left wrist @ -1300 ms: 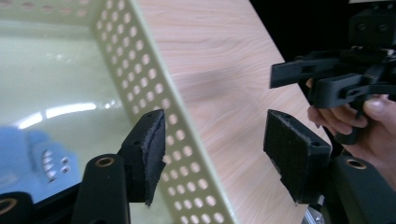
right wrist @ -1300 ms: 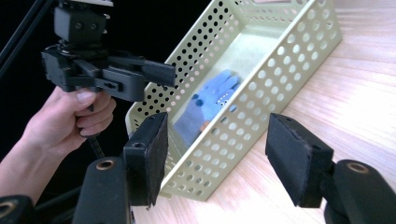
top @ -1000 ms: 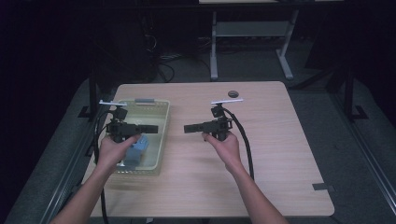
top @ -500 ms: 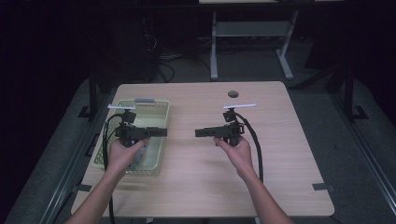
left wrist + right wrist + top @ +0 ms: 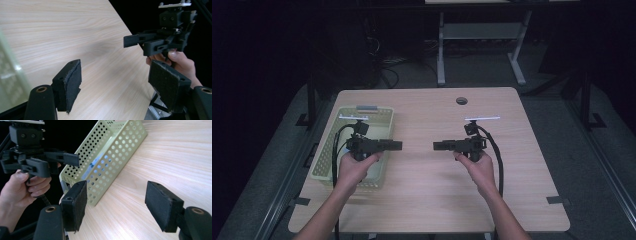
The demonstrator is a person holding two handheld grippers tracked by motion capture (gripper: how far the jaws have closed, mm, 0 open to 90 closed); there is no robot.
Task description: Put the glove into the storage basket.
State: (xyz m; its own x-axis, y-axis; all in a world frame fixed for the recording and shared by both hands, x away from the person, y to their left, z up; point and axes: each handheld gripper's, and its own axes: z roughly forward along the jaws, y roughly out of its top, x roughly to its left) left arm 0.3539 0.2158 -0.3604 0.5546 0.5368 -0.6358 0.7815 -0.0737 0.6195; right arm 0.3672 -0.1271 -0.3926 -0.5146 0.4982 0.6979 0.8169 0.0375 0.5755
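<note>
Both hands have drawn back toward the person since the earlier frame, so the left gripper, jaws just spread wider and empty, hangs over the perforated basket, far nearer it than the spread, empty right gripper.

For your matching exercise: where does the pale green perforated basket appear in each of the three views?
High view: basket at the table's left edge, partly under the left gripper.
Left gripper view: blurred rim at far left.
Right gripper view: perforated wall at upper centre.
Shared landmark: the wooden tabletop.
</note>
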